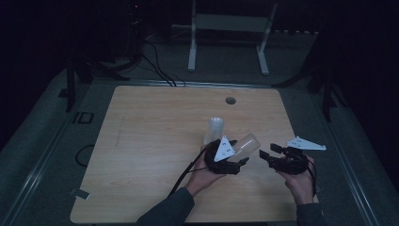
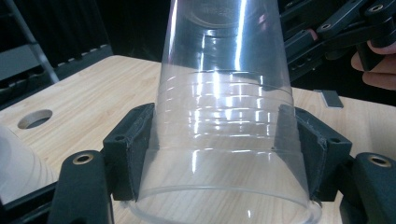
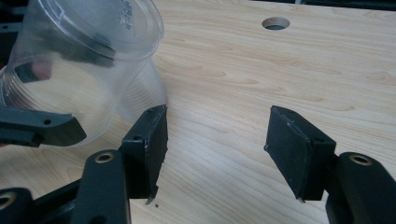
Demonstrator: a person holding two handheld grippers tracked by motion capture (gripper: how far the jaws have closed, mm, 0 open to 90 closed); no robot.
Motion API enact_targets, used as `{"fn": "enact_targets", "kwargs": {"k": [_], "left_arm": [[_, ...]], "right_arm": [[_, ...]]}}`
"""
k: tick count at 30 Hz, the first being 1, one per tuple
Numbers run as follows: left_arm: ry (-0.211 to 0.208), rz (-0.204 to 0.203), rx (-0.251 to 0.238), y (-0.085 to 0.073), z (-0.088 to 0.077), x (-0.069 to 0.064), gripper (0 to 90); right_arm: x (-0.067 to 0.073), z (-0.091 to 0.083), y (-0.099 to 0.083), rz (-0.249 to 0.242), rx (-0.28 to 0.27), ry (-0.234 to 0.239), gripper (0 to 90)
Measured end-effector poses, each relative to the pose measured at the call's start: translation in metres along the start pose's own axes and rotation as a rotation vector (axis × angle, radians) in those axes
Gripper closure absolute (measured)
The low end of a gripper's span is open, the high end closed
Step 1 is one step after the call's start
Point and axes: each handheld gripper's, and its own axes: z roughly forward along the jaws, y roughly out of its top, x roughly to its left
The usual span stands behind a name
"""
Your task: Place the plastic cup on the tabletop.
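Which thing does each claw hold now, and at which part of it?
The left claw grips the clear plastic cup across its side wall, near the rim. The right claw is open and holds nothing.

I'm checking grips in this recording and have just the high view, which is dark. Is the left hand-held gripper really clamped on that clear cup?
Observer: Yes. In the left gripper view both pads press the sides of the clear cup, near its wide open rim.
Operator: And the right hand-held gripper, is it holding anything?
Observer: No. In the right gripper view the right hand-held gripper stands open with bare table between its jaws.
Operator: Is it touching the cup?
Observer: The cup's closed bottom faces that camera, up and left of the jaws; I cannot tell whether they touch.
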Motion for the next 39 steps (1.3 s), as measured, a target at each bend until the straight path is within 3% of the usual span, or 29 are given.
{"fn": "enact_targets", "kwargs": {"k": [7,13,32,35,39], "left_arm": [[-0.013,0.018,0.030,-0.001,0.001,0.000,30.1],[-0.014,0.019,0.036,-0.001,-0.001,0.002,30.1],[-0.034,0.043,0.068,-0.004,-0.002,0.005,30.1],[-0.041,0.042,0.068,-0.004,-0.002,0.005,30.1],[-0.050,0.049,0.071,-0.004,-0.004,0.007,30.1]], "right_arm": [[0.003,-0.006,0.004,-0.064,0.031,-0.005,38.6],[0.007,-0.011,0.010,-0.151,0.058,0.001,38.6],[0.014,-0.012,0.025,-0.348,0.182,0.026,38.7],[0.017,-0.012,0.028,-0.388,0.203,0.035,39.5],[0.019,-0.012,0.032,-0.409,0.219,0.091,40.5]]}}
